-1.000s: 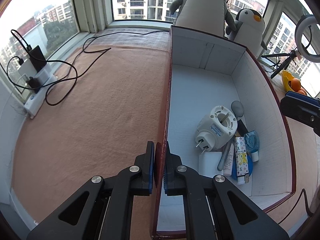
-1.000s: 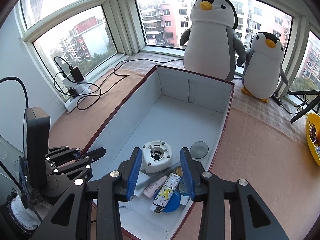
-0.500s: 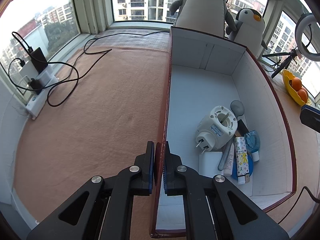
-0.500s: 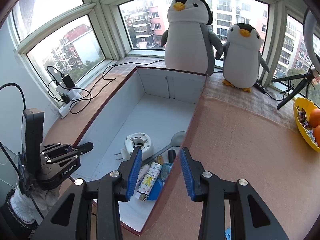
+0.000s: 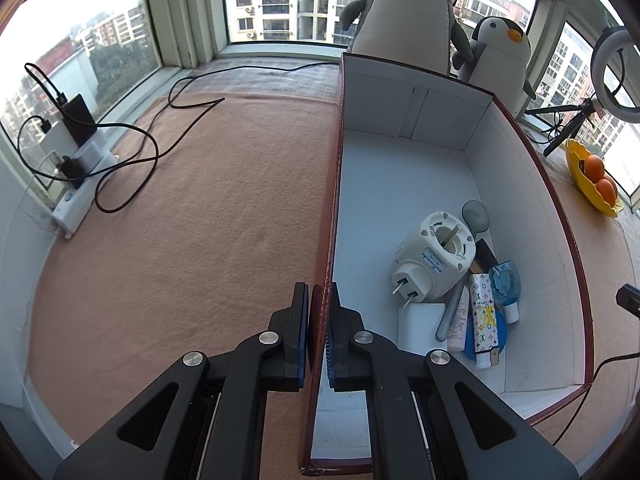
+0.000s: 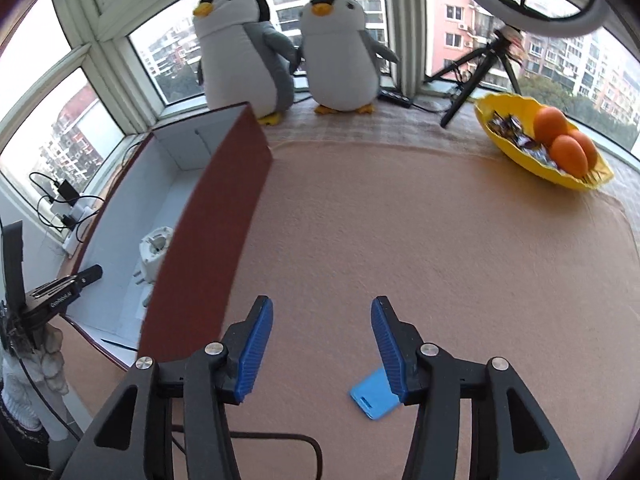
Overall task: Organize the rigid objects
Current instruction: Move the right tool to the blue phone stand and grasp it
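A: Why is the left claw pinched on the box wall?

B: To steady it, I'd judge. Its pads sit either side of the box's near long wall, closed tight on the red rim, so the box shouldn't slide on the tabletop while things get dropped in.

A: And what's already inside?

B: A small heap in the corner nearest the claws: a white plug adapter, a spoon leaning across it, a patterned tube, a small blue bottle, a white block. Packed together, which leaves the far end of the box bare.

A: The right claw?

B: Empty. Its jaws have just been opening and now stand moderately apart, nothing between them. It points down at the tabletop outside the box, on the side away from the left claw.

A: Aiming at what?

B: Likely the blue flat case, lying on the cloth just under the right-hand pad, partly hidden by it. That looks like the next thing to go in the box; the gap probably suits its width.
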Available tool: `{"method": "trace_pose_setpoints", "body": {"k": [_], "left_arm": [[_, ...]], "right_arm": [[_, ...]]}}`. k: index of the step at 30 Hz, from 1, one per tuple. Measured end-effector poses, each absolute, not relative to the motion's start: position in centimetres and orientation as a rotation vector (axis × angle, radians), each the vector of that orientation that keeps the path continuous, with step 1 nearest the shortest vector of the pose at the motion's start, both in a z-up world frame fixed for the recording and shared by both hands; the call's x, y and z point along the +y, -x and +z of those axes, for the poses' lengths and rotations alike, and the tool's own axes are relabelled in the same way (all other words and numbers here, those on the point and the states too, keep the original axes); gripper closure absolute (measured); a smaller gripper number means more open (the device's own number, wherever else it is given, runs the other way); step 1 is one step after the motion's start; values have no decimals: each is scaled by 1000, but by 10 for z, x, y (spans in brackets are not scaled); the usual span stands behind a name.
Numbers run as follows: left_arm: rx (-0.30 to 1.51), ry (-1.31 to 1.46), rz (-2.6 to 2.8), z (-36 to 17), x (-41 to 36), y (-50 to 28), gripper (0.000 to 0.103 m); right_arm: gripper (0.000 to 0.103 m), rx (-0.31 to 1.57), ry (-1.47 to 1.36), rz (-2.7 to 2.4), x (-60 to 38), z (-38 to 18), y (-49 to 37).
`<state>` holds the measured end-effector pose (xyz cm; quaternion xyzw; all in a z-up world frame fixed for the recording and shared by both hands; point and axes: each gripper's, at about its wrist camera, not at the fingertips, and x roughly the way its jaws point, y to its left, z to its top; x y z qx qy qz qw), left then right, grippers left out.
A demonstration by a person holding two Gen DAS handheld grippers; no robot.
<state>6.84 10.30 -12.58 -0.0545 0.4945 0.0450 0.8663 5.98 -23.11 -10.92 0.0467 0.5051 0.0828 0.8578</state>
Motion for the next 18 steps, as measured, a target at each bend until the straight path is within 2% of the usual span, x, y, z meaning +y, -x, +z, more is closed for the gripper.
{"method": "trace_pose_setpoints", "body": {"k": [8, 18], "left_arm": [[1038, 113, 99, -126, 104, -67, 97], [1038, 116, 101, -126, 104, -66, 97]], "right_arm": [[52, 1181, -240, 84, -276, -156, -41], [52, 1262, -333, 68, -286, -187, -43]]}}
